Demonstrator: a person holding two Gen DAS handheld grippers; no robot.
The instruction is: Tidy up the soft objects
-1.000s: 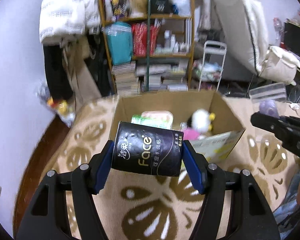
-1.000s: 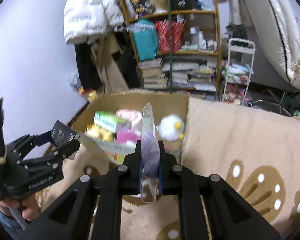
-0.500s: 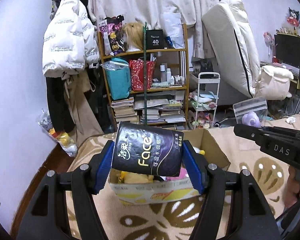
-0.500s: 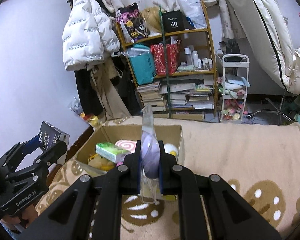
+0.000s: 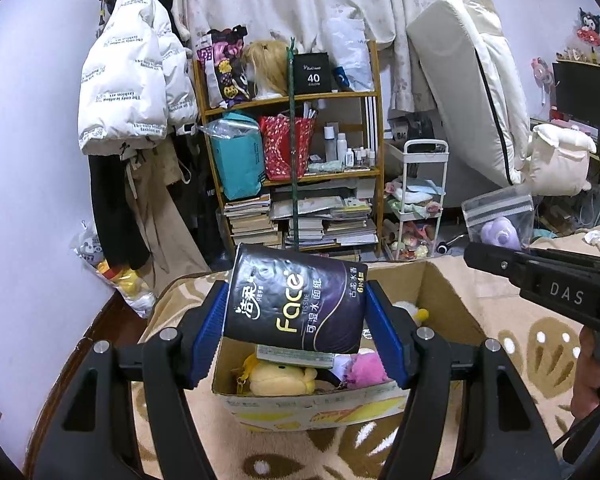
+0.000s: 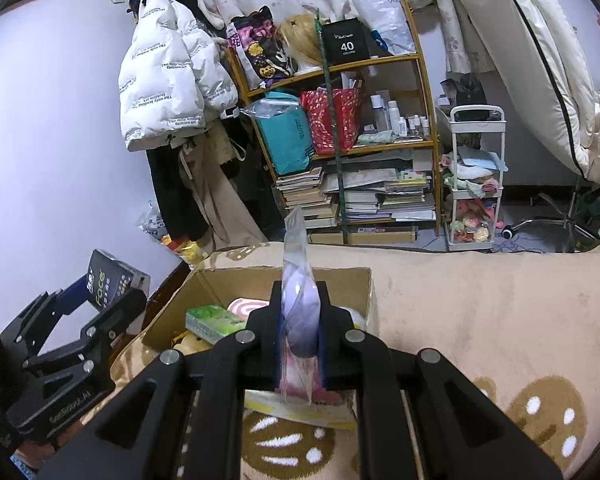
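A person's two handheld grippers hover above an open cardboard box (image 5: 452, 300) that sits on a beige blanket (image 6: 480, 312) patterned with brown shapes and white dots. The left gripper (image 5: 296, 320) is clamped on a black tissue pack (image 5: 296, 300), its blue pads (image 5: 210, 330) pressing both ends of the pack, which hangs tilted in the air over the box's near rim. The right gripper (image 6: 299, 336) is squeezed tight on a clear zip bag (image 6: 296, 264) holding a soft lilac item (image 6: 300, 320); the bag stands upright, edge-on between the pads, its top rising above the fingers and its lower end hanging over the box's near edge. In the left wrist view the same bag (image 5: 498, 220) shows side-on beyond the box's right wall. Inside the box lie a yellow plush toy (image 5: 280, 376) at the near left corner, a pink plush (image 5: 366, 368) beside it, and a green tissue packet (image 6: 214, 322). Behind the blanket stands a crowded wooden shelf (image 5: 374, 92), with a white puffer jacket (image 5: 128, 92) hanging to its left.
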